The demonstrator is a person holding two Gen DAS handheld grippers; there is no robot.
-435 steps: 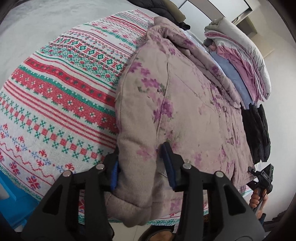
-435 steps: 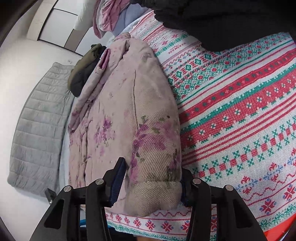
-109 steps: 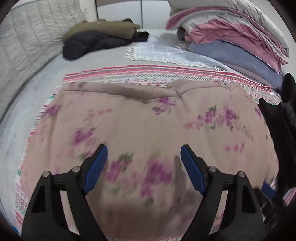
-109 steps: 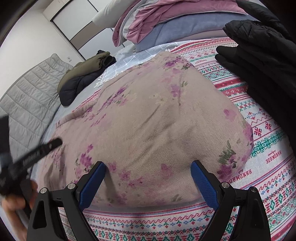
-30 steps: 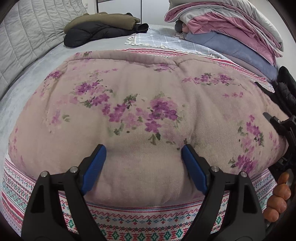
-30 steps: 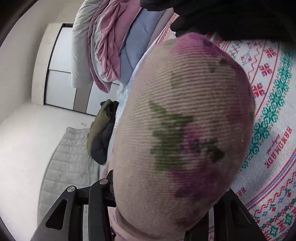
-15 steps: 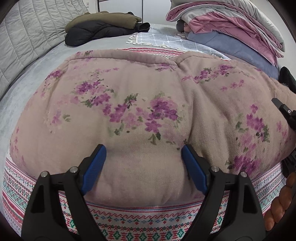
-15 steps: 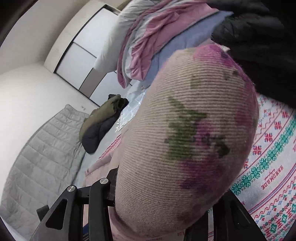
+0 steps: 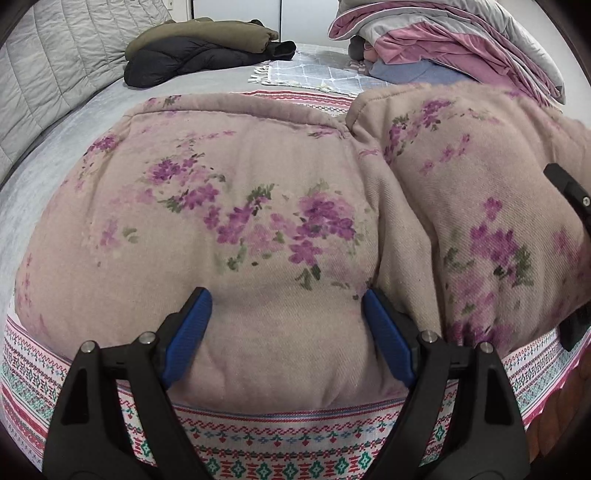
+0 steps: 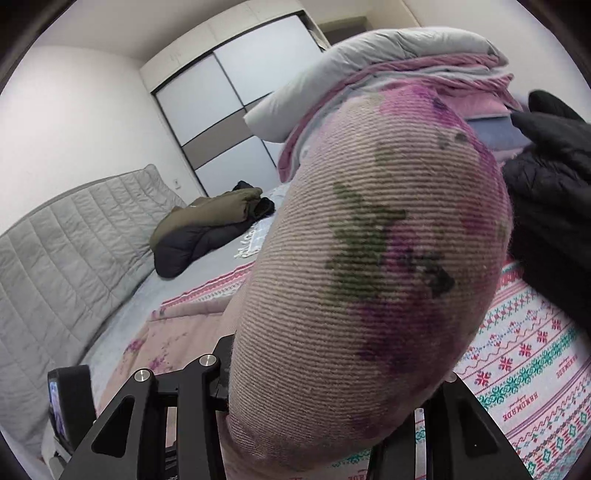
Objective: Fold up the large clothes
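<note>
Broadly, the bed [image 9: 55, 162] fills both views, its grey sheet running far back to a quilted grey headboard [image 10: 55, 258] on the left, with a red, green and white patterned blanket [image 9: 258, 435] spread over the near part. On that blanket lies the padded floral coat [image 9: 236, 229], pinkish-beige with purple flowers, covering most of the near half of the bed; its right-hand part [image 9: 480, 206] is raised off the blanket and stands higher than the flat left part. Far right, a stack of folded bedding [image 9: 461, 40] in grey, pink and blue rests on the bed, and far left lie an olive jacket [image 9: 199, 33] on top of a dark puffer jacket [image 9: 184, 62], with a small fringed checked cloth [image 9: 314, 74] between them and the stack. A black garment [image 10: 554, 206] sits at the right edge in the right wrist view. The left hand-held gripper [image 9: 284, 332] stands wide, its blue pads [image 9: 188, 332] pressing down into the near edge of the coat without pinching it. The right hand-held gripper [image 10: 325, 424] is clamped at a medium width on a thick bulge of the coat [image 10: 369, 266], which hides its pads and fills its view.
</note>
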